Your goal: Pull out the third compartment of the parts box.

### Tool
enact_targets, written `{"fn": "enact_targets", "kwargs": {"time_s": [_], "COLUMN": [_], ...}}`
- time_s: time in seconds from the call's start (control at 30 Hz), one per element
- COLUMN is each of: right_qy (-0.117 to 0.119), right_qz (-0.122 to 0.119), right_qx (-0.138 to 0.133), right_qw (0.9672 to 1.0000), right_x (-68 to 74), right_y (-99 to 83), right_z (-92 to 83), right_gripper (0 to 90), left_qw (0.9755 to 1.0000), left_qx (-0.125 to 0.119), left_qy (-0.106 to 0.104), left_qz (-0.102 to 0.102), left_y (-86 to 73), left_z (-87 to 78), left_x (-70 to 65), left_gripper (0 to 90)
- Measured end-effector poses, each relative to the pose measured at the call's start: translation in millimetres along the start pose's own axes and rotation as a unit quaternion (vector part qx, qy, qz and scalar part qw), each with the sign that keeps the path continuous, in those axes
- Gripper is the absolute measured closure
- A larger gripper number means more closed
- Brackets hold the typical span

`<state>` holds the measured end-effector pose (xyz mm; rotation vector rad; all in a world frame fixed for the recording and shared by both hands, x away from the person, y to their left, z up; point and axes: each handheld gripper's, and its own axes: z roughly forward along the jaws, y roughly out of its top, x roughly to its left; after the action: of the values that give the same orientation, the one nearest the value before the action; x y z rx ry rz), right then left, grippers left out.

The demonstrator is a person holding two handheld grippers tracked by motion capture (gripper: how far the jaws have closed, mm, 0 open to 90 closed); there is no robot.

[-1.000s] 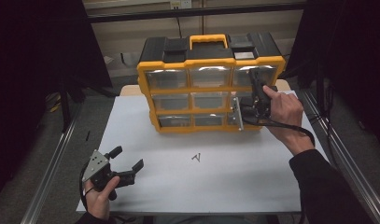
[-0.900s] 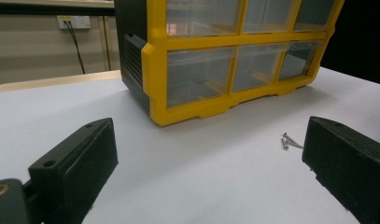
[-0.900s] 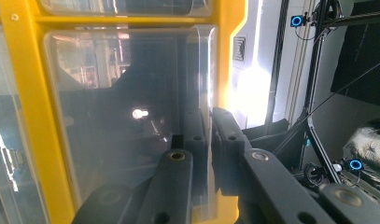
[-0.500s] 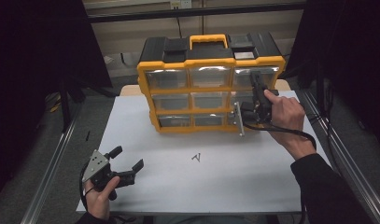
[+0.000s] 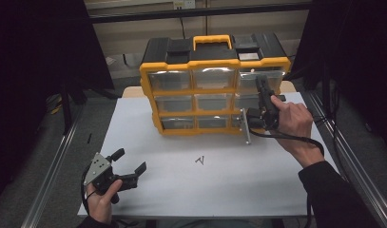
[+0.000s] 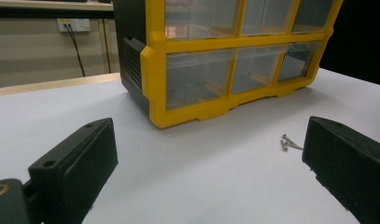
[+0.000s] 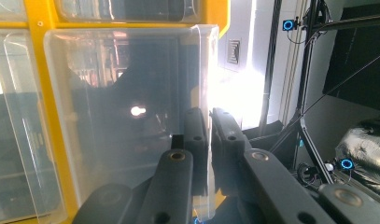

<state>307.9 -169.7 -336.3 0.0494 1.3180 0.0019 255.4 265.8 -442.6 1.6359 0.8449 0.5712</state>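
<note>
A yellow and black organiser (image 5: 215, 64) with clear drawers stands at the back of the white table (image 5: 238, 190). My right gripper (image 5: 254, 115) is at its right column, and a hand holds it. The right gripper view has the jaws of this gripper (image 7: 208, 116) shut on the side wall of a clear drawer (image 7: 122, 93) that sticks out of the yellow frame. My left gripper (image 5: 130, 160) rests at the front left of the table. Its jaws (image 6: 211, 158) stand wide open with nothing between them. A few small screws (image 5: 199, 160) lie loose on the table in front of the organiser.
The screws (image 6: 288, 143) lie just inside the left gripper's right jaw, well ahead of it. Metal rails (image 5: 53, 171) run along both sides of the table. Dark curtains hang left and right, with a wall and cables behind the organiser (image 6: 234, 70).
</note>
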Motion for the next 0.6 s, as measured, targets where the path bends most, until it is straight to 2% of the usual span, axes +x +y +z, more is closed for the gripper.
{"fn": "enact_targets", "kwargs": {"time_s": [0.07,0.17,0.23,0.27,0.33,0.37,0.4,0.5,0.6], "right_qy": [0.002,-0.001,0.002,-0.001,-0.002,-0.002,-0.002,-0.005,-0.001], "right_qz": [-0.005,0.000,-0.011,0.001,-0.002,-0.007,-0.001,-0.007,-0.002], "right_qx": [0.000,0.000,-0.002,0.000,-0.002,-0.002,0.000,-0.005,-0.002], "right_qw": [1.0000,1.0000,0.9999,1.0000,1.0000,1.0000,1.0000,1.0000,1.0000], "right_x": [-1.0,-0.2,-2.0,-0.3,-1.4,-2.2,-1.4,-2.1,-2.6], "right_y": [0.1,-0.4,-0.1,-0.2,0.0,0.1,0.2,0.2,0.5], "right_z": [-1.3,-5.2,-6.3,-7.8,-9.1,-10.0,-11.5,-14.0,-16.4], "right_gripper": [85.7,85.7,85.7,85.7,85.7,85.7,85.8,85.7,85.7], "left_qw": [1.0000,1.0000,1.0000,1.0000,0.9999,1.0000,1.0000,1.0000,1.0000], "left_qx": [-0.002,-0.002,-0.002,-0.002,0.003,0.000,0.001,0.000,-0.002], "left_qy": [-0.004,-0.004,-0.003,-0.004,-0.005,-0.002,-0.002,-0.001,-0.006], "left_qz": [0.002,0.002,0.004,0.002,0.009,0.005,0.006,0.006,0.002], "left_y": [0.1,0.2,0.3,0.3,0.6,0.6,0.7,0.7,0.9], "left_z": [0.0,0.0,0.2,0.3,0.1,0.8,1.1,1.6,1.4], "left_x": [0.4,0.3,0.1,-0.1,0.6,-0.1,-0.1,-0.2,-0.9], "left_gripper": [3.2,3.2,3.2,3.2,3.2,3.2,3.2,3.2,3.2]}}
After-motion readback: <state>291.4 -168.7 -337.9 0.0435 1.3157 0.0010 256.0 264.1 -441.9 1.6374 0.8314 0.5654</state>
